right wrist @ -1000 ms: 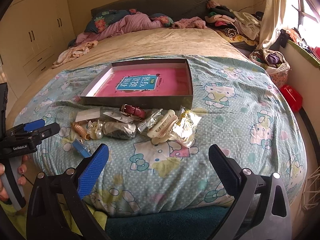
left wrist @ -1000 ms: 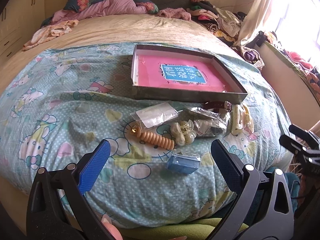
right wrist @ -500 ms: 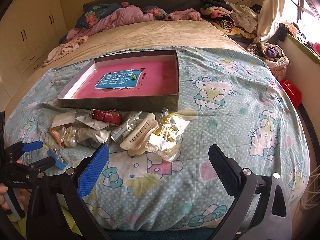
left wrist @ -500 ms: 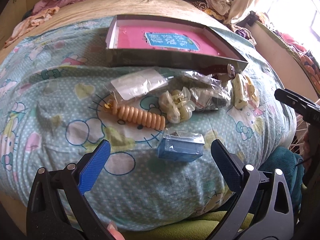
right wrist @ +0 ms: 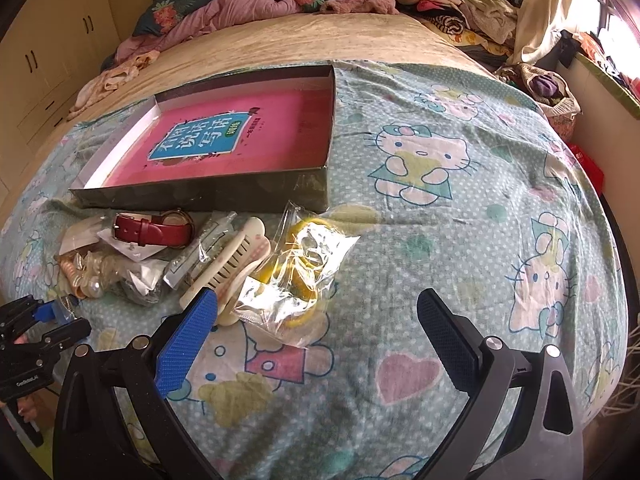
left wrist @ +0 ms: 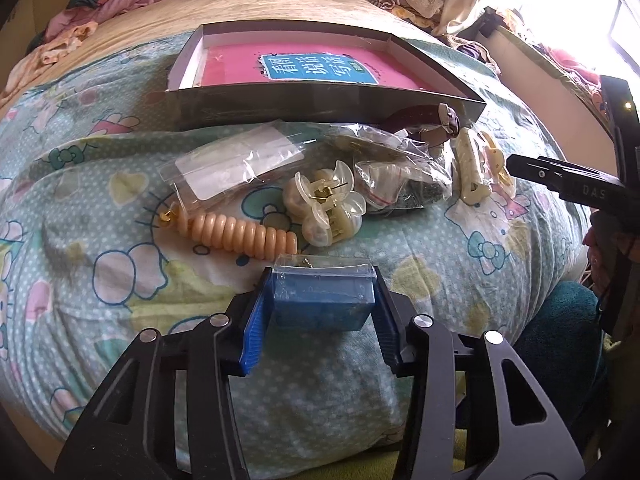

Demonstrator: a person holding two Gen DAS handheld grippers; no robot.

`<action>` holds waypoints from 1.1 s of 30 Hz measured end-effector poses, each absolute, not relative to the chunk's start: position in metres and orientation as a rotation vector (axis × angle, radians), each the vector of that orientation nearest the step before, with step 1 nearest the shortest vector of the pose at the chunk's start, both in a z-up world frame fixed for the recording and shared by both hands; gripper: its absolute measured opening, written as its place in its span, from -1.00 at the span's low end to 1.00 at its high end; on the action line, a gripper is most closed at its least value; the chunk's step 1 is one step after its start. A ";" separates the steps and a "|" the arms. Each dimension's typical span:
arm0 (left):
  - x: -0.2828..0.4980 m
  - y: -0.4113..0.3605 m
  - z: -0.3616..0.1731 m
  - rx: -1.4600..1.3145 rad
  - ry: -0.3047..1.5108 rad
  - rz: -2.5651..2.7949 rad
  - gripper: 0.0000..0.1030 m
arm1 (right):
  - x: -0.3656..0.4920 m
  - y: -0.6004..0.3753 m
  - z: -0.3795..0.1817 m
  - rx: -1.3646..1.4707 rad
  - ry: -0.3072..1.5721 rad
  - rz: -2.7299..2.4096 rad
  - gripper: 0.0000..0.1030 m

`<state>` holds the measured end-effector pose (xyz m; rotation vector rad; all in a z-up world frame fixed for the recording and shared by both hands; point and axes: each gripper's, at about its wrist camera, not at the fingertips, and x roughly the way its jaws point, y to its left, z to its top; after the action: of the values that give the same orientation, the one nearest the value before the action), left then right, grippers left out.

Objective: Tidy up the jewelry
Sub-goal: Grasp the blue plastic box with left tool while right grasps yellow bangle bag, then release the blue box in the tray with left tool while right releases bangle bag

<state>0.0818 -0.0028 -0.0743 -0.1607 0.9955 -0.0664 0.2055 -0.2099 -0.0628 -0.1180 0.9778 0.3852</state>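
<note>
Blue jewelry box (left wrist: 322, 298) sits pinched in left gripper (left wrist: 320, 304) jaws; right gripper (right wrist: 320, 336) jaws spread.

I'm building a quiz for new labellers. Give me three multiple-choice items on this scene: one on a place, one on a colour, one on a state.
1. Where does the watch lie?
A. inside the box
B. on the bedspread beside the box's front wall
C. on the floor

2. What colour is the watch strap?
A. red
B. green
C. white

3. How does the left gripper stand?
A. wide open
B. shut on nothing
C. shut on the small blue case

Key: 1 B, the watch rests against the box from outside; 2 A, the strap shows red; 3 C, both jaws press the case's sides.
</note>
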 end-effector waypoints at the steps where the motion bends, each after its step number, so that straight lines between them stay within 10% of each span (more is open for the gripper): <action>1: 0.082 -0.002 -0.075 -0.163 0.994 -0.067 -0.27 | 0.210 -0.210 -0.066 -0.106 0.992 0.393 0.91; 11: 0.080 -0.005 -0.061 -0.153 0.945 -0.097 -0.28 | 0.235 -0.228 -0.083 0.148 1.107 0.535 0.34; 15: 0.081 -0.006 -0.052 -0.157 0.927 -0.107 -0.28 | 0.232 -0.235 -0.085 0.256 1.117 0.624 -0.18; 33: 0.108 0.005 -0.013 -0.166 0.820 -0.076 -0.28 | 0.237 -0.244 -0.027 0.270 0.925 0.626 -0.24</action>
<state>0.1085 0.0052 -0.0130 -0.1657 0.8204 -0.0760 0.2366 -0.2438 -0.0266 0.2700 0.9247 0.6260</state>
